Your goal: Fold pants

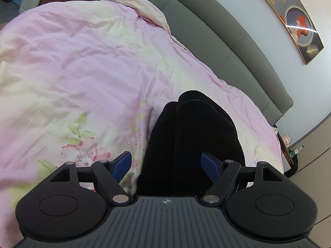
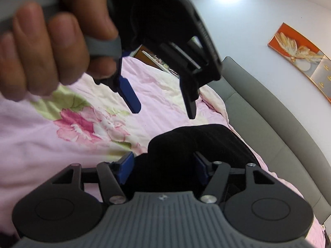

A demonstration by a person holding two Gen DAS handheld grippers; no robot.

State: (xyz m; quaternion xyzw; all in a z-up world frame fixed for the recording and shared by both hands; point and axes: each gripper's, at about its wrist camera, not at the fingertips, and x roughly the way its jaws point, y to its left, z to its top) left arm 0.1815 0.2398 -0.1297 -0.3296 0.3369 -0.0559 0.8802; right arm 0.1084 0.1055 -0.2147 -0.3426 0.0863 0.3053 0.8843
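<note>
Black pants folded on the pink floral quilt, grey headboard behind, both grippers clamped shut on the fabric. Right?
Not quite: both grippers are open. The left gripper hangs clear above the black pants in the right wrist view; the right gripper's jaws straddle the pants without pinching. Pink floral quilt and grey headboard are right.

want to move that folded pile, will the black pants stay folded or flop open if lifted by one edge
The black pants will likely flop: they lie in soft, rounded folds on the pink quilt, so the layers would probably slide apart. The fabric looks thick and matte, so probably fairly heavy and not slippery.
</note>
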